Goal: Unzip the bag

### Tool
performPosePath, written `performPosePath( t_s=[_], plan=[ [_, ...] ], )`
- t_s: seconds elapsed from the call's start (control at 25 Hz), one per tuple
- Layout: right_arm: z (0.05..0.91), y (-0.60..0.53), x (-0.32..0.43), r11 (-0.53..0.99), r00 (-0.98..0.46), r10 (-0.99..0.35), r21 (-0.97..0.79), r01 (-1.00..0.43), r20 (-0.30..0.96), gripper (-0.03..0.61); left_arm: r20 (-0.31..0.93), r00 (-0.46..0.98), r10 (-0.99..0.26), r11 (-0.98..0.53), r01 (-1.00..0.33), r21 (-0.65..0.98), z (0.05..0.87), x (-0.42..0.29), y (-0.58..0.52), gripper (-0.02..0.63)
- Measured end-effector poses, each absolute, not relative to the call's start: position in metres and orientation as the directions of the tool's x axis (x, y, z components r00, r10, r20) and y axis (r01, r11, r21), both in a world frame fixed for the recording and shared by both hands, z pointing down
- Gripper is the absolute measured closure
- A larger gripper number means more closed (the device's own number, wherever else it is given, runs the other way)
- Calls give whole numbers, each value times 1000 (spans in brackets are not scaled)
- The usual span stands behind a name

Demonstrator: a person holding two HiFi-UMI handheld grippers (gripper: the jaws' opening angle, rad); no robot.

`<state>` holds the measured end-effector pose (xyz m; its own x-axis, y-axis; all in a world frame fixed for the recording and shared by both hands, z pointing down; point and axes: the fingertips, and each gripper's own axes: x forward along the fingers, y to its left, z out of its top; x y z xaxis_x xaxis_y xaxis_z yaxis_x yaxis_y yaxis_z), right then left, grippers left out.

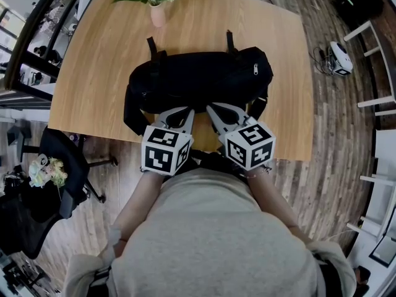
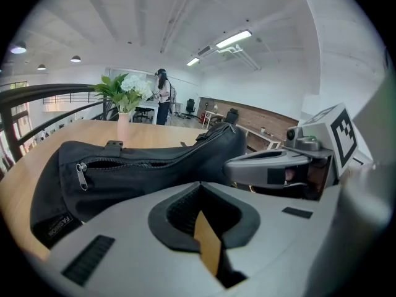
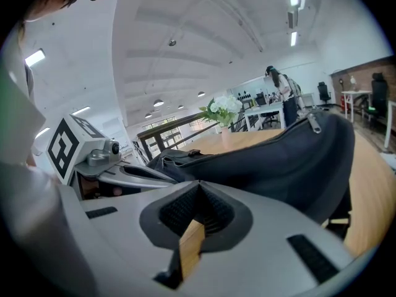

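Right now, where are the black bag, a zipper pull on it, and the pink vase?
black bag (image 1: 198, 79), head view, middle of its top side.
zipper pull (image 1: 255, 68), head view, its metal tab.
pink vase (image 1: 158, 15), head view, its body.

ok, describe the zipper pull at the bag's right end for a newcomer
The wooden table holds a black bag lying crosswise near its front edge. Near the bag's right end, on its upper face, sits the zipper pull: a small silver tab, bright against the black fabric.
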<state>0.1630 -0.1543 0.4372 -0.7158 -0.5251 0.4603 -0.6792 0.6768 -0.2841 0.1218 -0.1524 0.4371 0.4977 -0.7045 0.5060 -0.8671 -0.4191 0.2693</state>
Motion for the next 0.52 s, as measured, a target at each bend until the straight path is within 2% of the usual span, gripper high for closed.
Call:
performPosePath(
  t_s=[0.52],
  plan=[
    [440,-152,164,678,-717,-521,-286,-677,462,572,507,487,-711,-408,-873,266,438,120,-149,597]
  ],
)
